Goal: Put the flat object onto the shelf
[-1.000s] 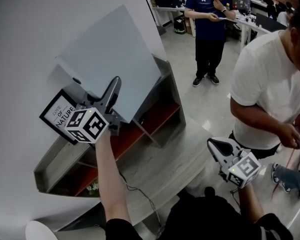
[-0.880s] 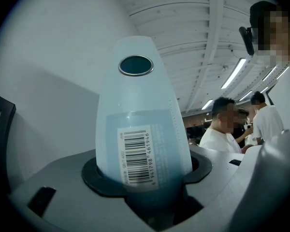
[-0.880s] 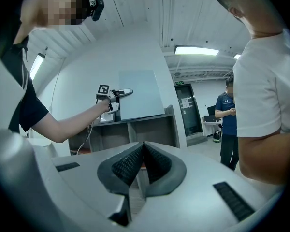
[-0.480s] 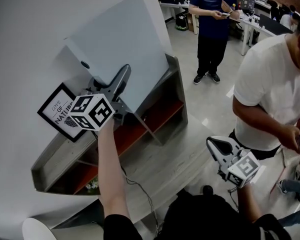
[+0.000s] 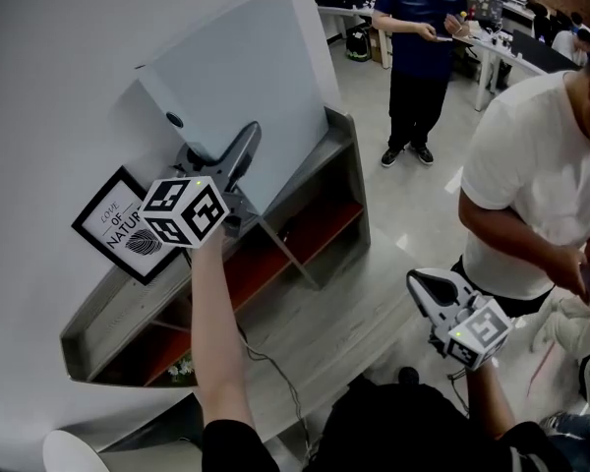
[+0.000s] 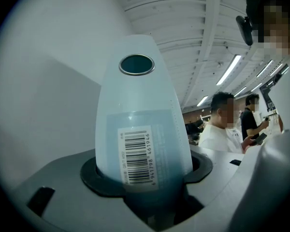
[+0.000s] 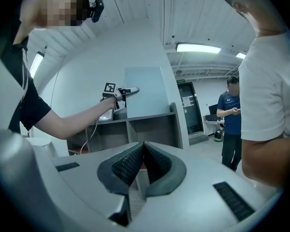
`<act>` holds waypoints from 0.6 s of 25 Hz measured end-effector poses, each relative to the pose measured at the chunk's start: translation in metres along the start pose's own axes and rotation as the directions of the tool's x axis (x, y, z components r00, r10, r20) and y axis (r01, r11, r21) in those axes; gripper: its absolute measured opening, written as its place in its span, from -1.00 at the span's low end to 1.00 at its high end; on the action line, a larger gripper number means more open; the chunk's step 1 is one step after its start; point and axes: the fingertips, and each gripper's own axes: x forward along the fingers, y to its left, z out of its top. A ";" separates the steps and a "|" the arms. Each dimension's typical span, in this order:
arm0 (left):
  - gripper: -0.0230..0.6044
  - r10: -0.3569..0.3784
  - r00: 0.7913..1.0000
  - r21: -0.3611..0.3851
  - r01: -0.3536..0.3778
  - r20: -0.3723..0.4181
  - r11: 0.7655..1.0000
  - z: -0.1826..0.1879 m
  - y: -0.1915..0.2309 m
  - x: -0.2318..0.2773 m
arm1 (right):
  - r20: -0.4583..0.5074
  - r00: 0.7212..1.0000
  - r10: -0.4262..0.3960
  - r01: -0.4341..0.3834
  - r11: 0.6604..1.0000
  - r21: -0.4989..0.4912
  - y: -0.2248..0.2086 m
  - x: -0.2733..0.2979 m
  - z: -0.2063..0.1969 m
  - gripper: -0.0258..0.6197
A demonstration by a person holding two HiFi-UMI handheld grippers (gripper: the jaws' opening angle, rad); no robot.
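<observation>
The left claw is clenched on a lower corner of the flat board, a pale blue sheet with a hole near that corner. It is gripped low, likely so its bottom edge can settle along the top of the shelf while its face leans back on the wall behind the shelf. It stands on the shelf top, just beside the framed print there. The right claw is clenched on nothing and hangs low, well in front of the shelf, out of the way. A second ago the board was tilted, one corner dipping over the shelf's front; now it sits squarer and further back.
</observation>
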 end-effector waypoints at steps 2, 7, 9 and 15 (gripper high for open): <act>0.09 -0.008 1.000 -0.001 0.008 0.003 1.000 -0.001 0.003 0.001 | -0.004 1.000 -0.005 0.005 1.000 0.002 -0.001 0.001 0.000 -0.88; 0.12 -0.023 1.000 -0.004 0.023 0.012 1.000 -0.002 0.007 0.004 | 0.022 1.000 0.020 -0.020 1.000 0.013 0.003 0.006 0.005 -0.88; 0.15 -0.032 0.999 -0.008 0.032 0.018 0.999 -0.002 0.007 0.005 | 0.030 0.999 0.029 -0.030 0.999 0.023 0.004 0.007 0.005 -0.88; 0.23 -0.031 0.999 -0.007 0.032 0.035 0.999 -0.002 0.008 0.004 | 0.030 0.999 0.030 -0.031 0.999 0.023 0.006 0.009 0.005 -0.88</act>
